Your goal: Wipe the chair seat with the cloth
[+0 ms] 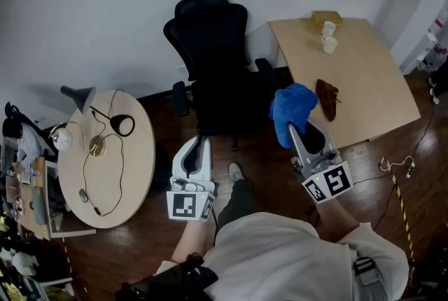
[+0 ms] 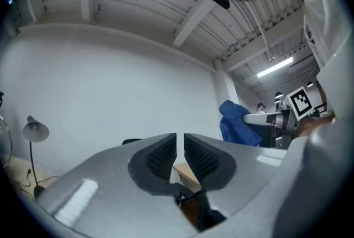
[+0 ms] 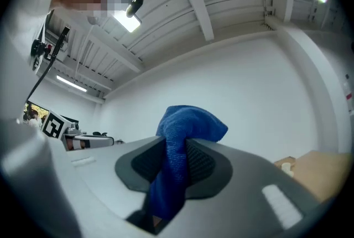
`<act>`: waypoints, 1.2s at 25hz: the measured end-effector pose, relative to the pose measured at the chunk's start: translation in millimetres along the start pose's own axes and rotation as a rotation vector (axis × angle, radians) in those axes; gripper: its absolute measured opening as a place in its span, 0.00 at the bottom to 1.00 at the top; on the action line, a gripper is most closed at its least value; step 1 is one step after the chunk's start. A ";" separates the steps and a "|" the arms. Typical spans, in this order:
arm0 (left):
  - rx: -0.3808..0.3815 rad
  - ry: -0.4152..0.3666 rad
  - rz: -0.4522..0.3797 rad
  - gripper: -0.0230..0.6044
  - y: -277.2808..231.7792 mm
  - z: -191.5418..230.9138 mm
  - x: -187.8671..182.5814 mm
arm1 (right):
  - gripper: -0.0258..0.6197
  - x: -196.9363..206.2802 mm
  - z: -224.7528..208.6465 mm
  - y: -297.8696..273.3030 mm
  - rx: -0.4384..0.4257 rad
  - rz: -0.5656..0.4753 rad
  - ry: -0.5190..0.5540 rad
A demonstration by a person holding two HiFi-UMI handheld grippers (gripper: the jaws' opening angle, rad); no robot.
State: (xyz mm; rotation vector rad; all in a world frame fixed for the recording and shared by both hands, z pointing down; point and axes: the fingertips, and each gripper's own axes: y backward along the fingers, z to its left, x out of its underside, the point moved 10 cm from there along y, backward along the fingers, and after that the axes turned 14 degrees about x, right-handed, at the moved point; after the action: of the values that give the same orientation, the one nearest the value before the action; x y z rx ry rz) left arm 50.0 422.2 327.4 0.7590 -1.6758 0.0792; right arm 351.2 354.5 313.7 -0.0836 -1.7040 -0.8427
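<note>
A dark wood floor (image 1: 157, 226) is running up to a white wall (image 1: 105, 5), and a black chair (image 1: 210, 33) is standing with its back against that wall, its seat (image 1: 222, 107) facing the person. A round table (image 1: 136, 152) carrying a lamp (image 1: 78, 94) and cables is sitting off the seat's left edge. A square table (image 1: 371, 75) with cups (image 1: 328, 37) near its far edge is crowding the seat's right edge. Bare floor is lying open before the seat's front edge, and a narrower strip is lying open between seat and round table. The right gripper (image 1: 294, 131) is pinching the blue cloth (image 1: 292, 109) between its pads. In the right gripper view the cloth (image 3: 182, 143) is running lengthwise along the jaws, its bunched end bulging past the tips toward the wall. From the head view it is showing just beside the seat's right edge, near the square table's near-left corner. The left gripper (image 1: 202, 142) is hovering at the seat's front edge, pointing at the chair. Its pads (image 2: 161, 155) are standing a narrow slit apart, gripping nothing.
</note>
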 end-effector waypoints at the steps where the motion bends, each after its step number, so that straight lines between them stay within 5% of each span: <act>1: 0.001 0.007 0.013 0.13 10.8 -17.7 -0.2 | 0.19 -3.3 1.3 17.8 0.000 0.005 -0.009; 6: -0.001 -0.022 0.156 0.13 35.9 -66.3 -26.4 | 0.19 -39.4 2.5 63.7 -0.010 -0.014 -0.016; 10: 0.044 0.011 0.195 0.12 43.3 -86.0 -39.4 | 0.19 -41.9 9.2 86.3 0.039 -0.003 -0.077; 14: 0.044 -0.059 0.077 0.12 67.4 -77.4 -75.3 | 0.19 -68.1 48.3 90.7 0.018 0.008 -0.077; 18: 0.009 -0.034 0.141 0.12 71.2 -67.6 -122.3 | 0.19 -113.2 72.2 68.4 -0.022 -0.010 -0.028; 21: 0.014 -0.118 0.085 0.12 75.0 -57.6 -121.3 | 0.19 -113.9 82.5 62.8 -0.015 -0.011 -0.036; 27: -0.007 -0.005 0.148 0.12 82.3 -56.1 -125.4 | 0.19 -104.6 89.2 62.1 -0.016 0.029 -0.041; 30: 0.006 -0.103 0.034 0.11 87.6 -46.5 -118.8 | 0.19 -104.6 93.9 64.8 -0.019 0.027 -0.033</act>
State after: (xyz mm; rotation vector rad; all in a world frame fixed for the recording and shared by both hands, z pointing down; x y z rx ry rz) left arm 50.7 563.1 263.4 0.7498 -1.7870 0.0702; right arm 338.4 493.9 247.6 -0.1335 -1.7220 -0.8420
